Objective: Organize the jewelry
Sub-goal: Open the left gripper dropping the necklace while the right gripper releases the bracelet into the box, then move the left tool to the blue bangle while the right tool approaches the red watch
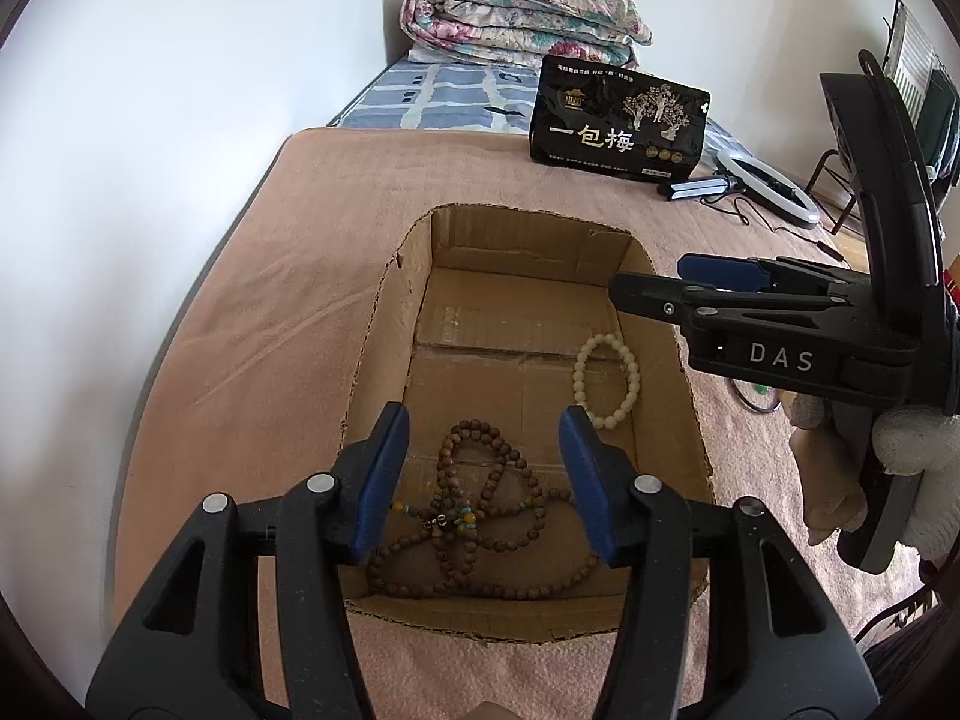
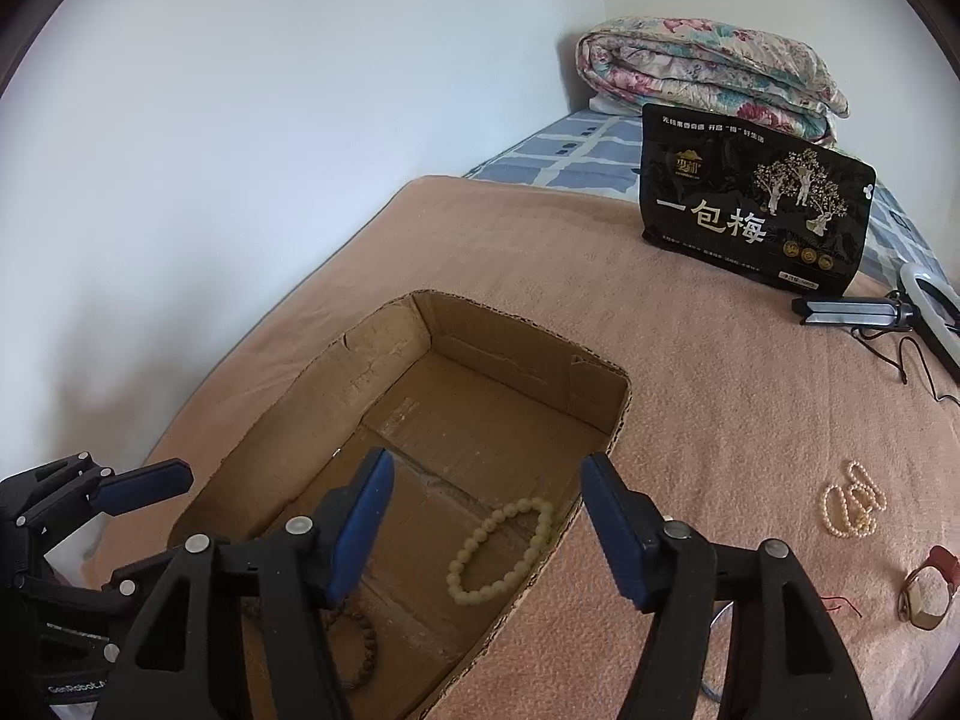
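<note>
Low-walled open brown cardboard box [image 1: 666, 372] on a pink blanket [image 1: 252, 276], holding a tangled brown wooden bead strand [image 1: 480, 516] near its front edge and a pale bead bracelet [image 2: 501, 549], long axis front-to-back, by its right wall; left gripper [image 1: 483, 483] and right gripper [image 2: 486, 531], both parted and empty, hang above.

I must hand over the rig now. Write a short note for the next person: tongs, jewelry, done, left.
Left tongs: open, empty, above the brown wooden bead necklace in the shallow cardboard box.
Right tongs: open, empty, above the pale cream bead bracelet, also in the box.
Done: those two pieces are boxed.
Left: the white pearl strand and the gold piece with red band lie on the pink blanket.
</note>
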Action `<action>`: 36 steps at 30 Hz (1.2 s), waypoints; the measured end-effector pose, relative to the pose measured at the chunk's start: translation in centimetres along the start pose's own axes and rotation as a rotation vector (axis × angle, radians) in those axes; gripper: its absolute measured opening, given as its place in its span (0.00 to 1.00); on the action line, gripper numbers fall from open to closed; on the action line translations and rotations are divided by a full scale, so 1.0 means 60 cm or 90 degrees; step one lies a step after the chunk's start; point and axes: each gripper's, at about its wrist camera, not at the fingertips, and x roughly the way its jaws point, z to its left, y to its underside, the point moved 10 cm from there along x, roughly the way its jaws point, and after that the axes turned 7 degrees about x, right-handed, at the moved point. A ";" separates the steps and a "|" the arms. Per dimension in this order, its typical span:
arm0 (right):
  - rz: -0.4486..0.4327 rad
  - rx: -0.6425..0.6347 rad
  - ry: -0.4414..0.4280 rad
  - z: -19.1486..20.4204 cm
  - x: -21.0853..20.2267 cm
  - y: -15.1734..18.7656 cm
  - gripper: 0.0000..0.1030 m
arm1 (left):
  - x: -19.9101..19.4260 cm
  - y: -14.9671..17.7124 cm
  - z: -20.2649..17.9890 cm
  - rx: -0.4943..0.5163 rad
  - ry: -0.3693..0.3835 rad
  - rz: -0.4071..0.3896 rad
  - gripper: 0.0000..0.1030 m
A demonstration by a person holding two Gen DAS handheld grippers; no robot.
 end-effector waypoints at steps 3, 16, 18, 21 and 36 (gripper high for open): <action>-0.005 -0.001 0.007 -0.003 -0.005 -0.002 0.77 | -0.001 -0.001 0.000 -0.001 0.001 0.000 0.52; -0.024 0.008 0.021 -0.017 -0.040 -0.005 0.84 | -0.021 -0.007 -0.015 0.007 -0.004 -0.015 0.52; -0.028 0.010 0.022 -0.022 -0.049 -0.005 0.85 | -0.025 -0.009 -0.018 0.010 -0.005 -0.019 0.52; -0.034 0.016 0.022 -0.031 -0.064 -0.004 0.87 | -0.031 -0.012 -0.024 0.012 -0.005 -0.024 0.52; -0.074 0.052 0.060 -0.137 -0.167 0.006 0.96 | -0.062 -0.042 -0.107 0.046 0.020 -0.057 0.52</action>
